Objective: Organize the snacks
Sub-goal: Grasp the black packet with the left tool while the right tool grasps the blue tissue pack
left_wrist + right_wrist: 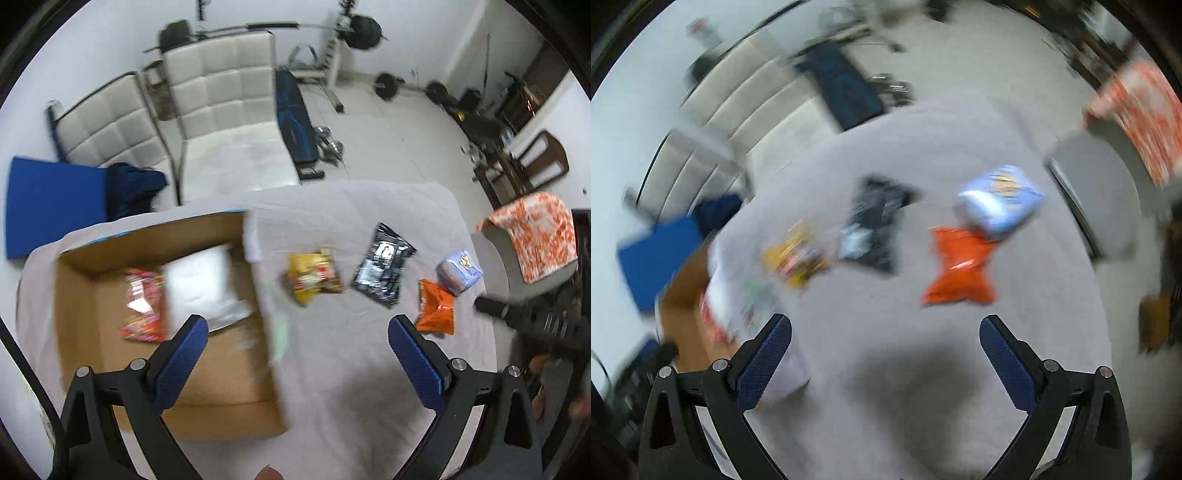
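Observation:
A brown cardboard box sits on the left of a grey-clothed table. Inside it lie a red snack pack and a white pack. To its right on the cloth lie a yellow pack, a black pack, an orange pack and a light-blue pack. My left gripper hangs open above the box's right wall, holding nothing. In the blurred right wrist view my right gripper is open over bare cloth, short of the orange pack, light-blue pack, black pack and yellow pack.
White padded chairs and a blue mat stand behind the table. A weight bench and barbell plates are farther back. An orange-patterned cloth drapes a seat at the right. The other gripper's black body reaches in at the right edge.

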A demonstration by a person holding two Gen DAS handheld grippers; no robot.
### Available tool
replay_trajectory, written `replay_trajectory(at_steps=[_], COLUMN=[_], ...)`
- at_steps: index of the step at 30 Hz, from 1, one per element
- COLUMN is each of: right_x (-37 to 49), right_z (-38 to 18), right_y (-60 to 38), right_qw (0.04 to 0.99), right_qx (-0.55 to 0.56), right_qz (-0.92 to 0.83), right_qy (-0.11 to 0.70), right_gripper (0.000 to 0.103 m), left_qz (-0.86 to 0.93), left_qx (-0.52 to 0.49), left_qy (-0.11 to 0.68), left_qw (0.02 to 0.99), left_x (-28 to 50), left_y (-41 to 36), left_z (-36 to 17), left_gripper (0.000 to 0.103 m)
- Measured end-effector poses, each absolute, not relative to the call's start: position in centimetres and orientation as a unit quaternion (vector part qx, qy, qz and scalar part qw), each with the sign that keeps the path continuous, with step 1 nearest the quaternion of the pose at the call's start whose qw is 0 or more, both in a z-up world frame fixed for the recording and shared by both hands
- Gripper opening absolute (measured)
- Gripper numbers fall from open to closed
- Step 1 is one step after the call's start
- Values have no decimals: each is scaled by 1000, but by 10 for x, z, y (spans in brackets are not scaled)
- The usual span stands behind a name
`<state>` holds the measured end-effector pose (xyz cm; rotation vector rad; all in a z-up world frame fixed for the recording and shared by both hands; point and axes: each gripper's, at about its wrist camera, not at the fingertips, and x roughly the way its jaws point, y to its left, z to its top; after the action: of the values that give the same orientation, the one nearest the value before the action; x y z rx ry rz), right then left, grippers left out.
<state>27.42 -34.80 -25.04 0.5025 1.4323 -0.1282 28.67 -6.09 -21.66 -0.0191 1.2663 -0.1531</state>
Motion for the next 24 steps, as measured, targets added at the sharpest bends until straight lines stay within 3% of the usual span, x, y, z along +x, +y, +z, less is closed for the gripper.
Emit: replay_trajectory(at_steps=[4, 12, 15, 17, 20, 24], right_x=[305, 355, 362, 362, 364, 376], right_z=[-304, -404, -430, -443, -445, -438], right_y=[-439, -491, -488, -489, -483, -455], right_qw=[671, 572, 547, 536, 548, 592], right_qx=[319, 411, 413, 409, 378, 235], right_qz=[-116, -157, -182, -187, -166, -97], right_qy=[660, 692, 705, 714, 727, 765], right_gripper=[103, 103, 94, 77, 71, 68], left_qz=[-81, -72, -68, -70, -79, -99], left_qx=[1, 23, 31, 35, 31, 32], left_qy=[623, 675, 688, 695, 703, 716], left_qw=[778, 734, 722, 715, 706, 690], left_x=[323, 367, 373, 376, 377, 380], left_y=[-113, -170, -177, -180, -182, -193], left_z=[-255, -324, -344, -355, -362, -376], left_gripper=[100, 100, 100, 100, 100, 100])
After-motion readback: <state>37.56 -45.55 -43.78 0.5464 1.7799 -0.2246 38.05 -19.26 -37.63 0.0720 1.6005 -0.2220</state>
